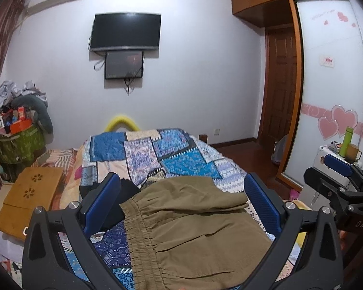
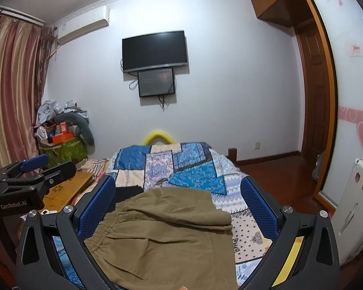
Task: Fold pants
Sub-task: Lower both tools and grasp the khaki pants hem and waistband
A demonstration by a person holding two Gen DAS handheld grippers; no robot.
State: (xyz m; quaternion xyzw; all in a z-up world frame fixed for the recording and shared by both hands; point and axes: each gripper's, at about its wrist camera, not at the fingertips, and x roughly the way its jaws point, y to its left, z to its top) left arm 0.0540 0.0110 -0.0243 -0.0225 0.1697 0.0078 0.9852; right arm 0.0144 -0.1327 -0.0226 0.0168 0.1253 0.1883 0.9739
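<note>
- The far half of the quilt (image 1: 171, 154) lay bare and could be crossed freely.
- The near middle was taken up by the pants (image 1: 193, 229).
- The left edge was blocked by a wooden lap desk (image 1: 29, 203).

- White wall (image 1: 193, 72) with a dark television (image 1: 126, 31).
- Striped curtains (image 2: 9, 77) on the left.
- Wooden door (image 1: 280, 84), reddish wooden floor (image 2: 273, 169).
- Bed under a patchwork quilt (image 1: 157, 154).

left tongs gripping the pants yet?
No: the left tongs stand wide open above the khaki pants, both pads clear of the cloth.
</note>
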